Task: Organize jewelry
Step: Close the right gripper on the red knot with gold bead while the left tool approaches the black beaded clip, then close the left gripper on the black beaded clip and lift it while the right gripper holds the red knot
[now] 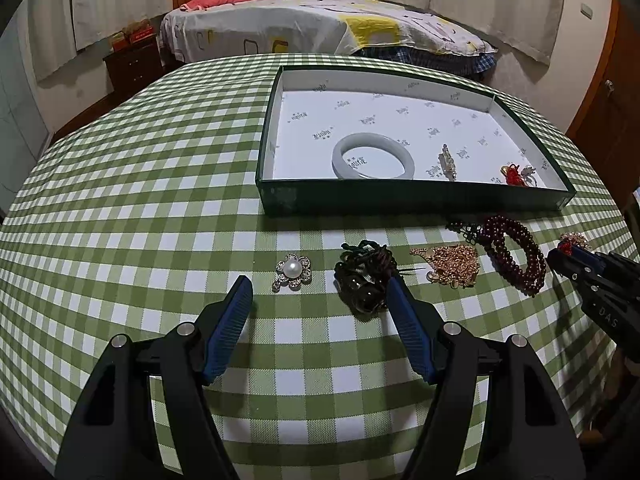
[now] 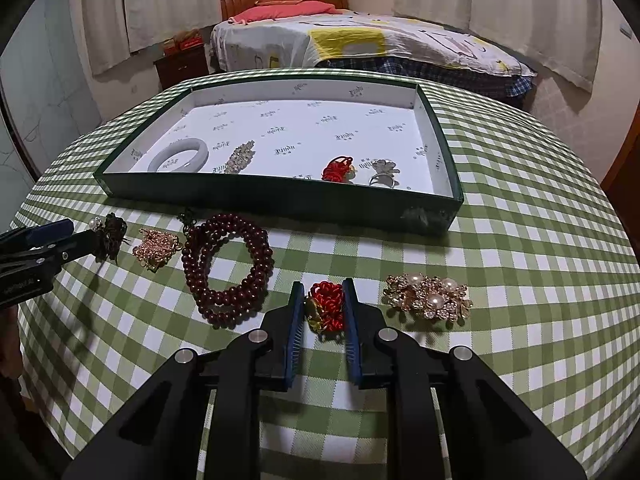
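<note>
My right gripper (image 2: 323,302) is shut on a red knotted ornament (image 2: 326,306) lying on the checked cloth, one blue pad against each side. The same gripper (image 1: 560,254) shows at the right edge of the left wrist view. My left gripper (image 1: 319,286) stands open low over the cloth. A pearl flower brooch (image 1: 292,272) lies between its fingers, and a dark bead bracelet (image 1: 364,280) lies against the right finger. The green box (image 1: 416,196) behind holds a pale jade bangle (image 1: 372,156), a crystal brooch (image 1: 448,162) and a red knot (image 1: 514,174).
A dark red bead necklace (image 2: 228,264) and a gold filigree piece (image 2: 156,248) lie left of my right gripper, and a pearl-and-gold brooch (image 2: 428,296) lies to its right. A flower ring (image 2: 384,172) sits in the box. A bed stands beyond the table.
</note>
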Action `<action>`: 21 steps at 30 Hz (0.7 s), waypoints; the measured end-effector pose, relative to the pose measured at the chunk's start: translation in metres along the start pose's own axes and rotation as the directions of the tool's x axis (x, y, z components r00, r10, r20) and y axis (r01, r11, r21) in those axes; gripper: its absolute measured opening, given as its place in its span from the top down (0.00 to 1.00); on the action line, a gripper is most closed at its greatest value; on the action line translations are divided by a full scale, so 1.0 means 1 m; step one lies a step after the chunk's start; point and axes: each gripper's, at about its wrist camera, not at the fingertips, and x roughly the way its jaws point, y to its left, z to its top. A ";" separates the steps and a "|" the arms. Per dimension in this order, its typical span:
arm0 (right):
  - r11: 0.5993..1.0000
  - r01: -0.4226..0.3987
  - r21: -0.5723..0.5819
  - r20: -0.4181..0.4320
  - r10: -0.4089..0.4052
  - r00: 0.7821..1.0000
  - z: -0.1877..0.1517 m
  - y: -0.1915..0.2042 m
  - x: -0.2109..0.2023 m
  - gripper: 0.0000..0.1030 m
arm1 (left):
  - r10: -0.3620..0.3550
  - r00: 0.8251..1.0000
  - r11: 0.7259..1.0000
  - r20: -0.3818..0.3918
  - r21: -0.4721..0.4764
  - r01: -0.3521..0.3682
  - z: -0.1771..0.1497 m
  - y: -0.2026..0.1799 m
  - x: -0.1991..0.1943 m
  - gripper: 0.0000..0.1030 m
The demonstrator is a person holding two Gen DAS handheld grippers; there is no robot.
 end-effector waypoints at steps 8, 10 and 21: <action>1.000 -0.010 0.008 0.003 0.010 1.000 0.001 -0.002 0.001 0.81 | 0.007 1.000 1.000 -0.005 -0.015 -0.007 0.004 0.008 0.000 0.34; 1.000 -0.013 0.010 0.003 0.013 1.000 0.001 -0.002 0.001 0.81 | -0.012 1.000 1.000 -0.009 -0.029 0.012 0.004 0.010 -0.001 0.34; 1.000 -0.017 0.013 0.003 0.017 1.000 0.001 -0.003 0.002 0.81 | -0.070 0.997 0.997 -0.029 0.013 0.070 0.008 -0.017 0.009 0.45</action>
